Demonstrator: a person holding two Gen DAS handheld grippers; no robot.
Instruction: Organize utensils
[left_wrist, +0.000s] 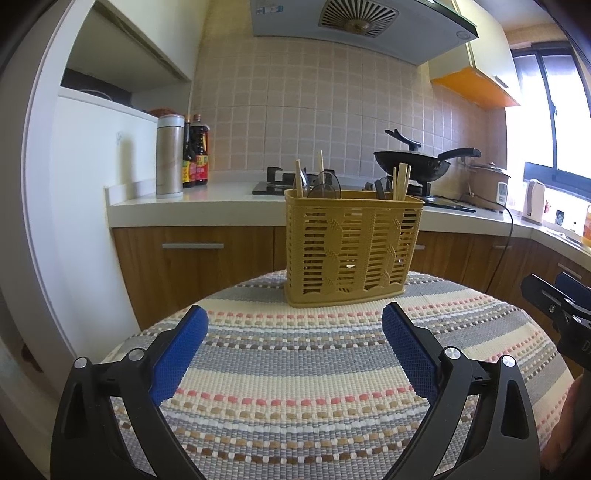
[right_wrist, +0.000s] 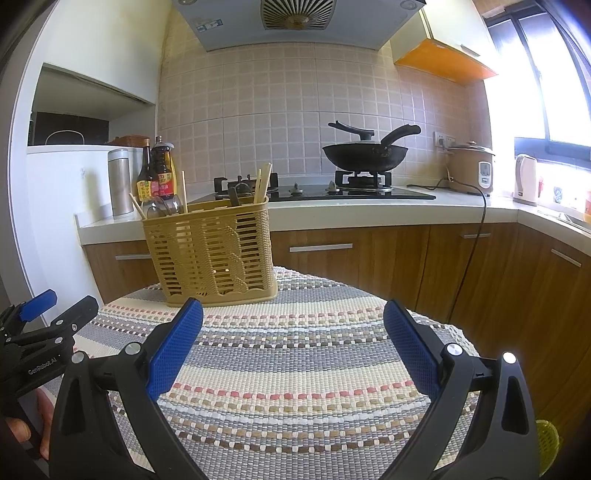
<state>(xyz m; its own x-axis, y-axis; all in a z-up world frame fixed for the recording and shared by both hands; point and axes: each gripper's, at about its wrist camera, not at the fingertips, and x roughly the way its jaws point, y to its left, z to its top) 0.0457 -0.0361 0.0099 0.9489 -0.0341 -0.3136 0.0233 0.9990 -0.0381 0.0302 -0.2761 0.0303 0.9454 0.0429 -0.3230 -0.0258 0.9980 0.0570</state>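
Note:
A tan slatted utensil basket (left_wrist: 351, 247) stands at the far edge of a round table with a striped woven cloth (left_wrist: 295, 369). It also shows in the right wrist view (right_wrist: 214, 254). Wooden chopsticks (left_wrist: 400, 181) and dark and clear utensils (left_wrist: 325, 184) stick up from it. My left gripper (left_wrist: 295, 328) is open and empty, hovering above the cloth in front of the basket. My right gripper (right_wrist: 293, 325) is open and empty, to the right of the basket. Each gripper shows at the edge of the other's view.
Behind the table runs a kitchen counter (right_wrist: 369, 214) with a gas hob and a black wok (right_wrist: 365, 155). A steel flask (left_wrist: 170, 155) and sauce bottles (left_wrist: 195, 155) stand at its left end. A rice cooker (right_wrist: 471, 170) and kettle (right_wrist: 526, 179) stand right.

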